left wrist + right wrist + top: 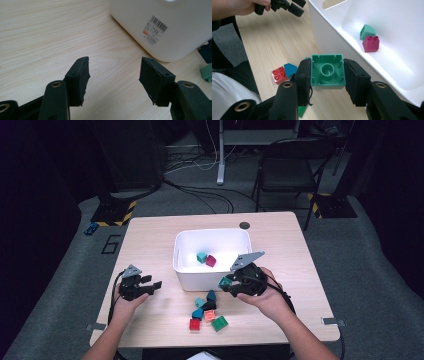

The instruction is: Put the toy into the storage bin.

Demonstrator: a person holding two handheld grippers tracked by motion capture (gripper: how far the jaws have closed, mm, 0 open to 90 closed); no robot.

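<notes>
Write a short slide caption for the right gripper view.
Right gripper holds a green block beside the white bin.

I am looking into a dim lab or recording studio, not a home. A small wooden table [150,250] stands on grey carpet [380,285]. Black cables [200,195] trail across the floor behind it. Stand bases edged with yellow and black hazard tape [114,213] sit at both sides. A black folding chair [287,167] and a white metal desk leg [220,157] stand at the back.
</notes>
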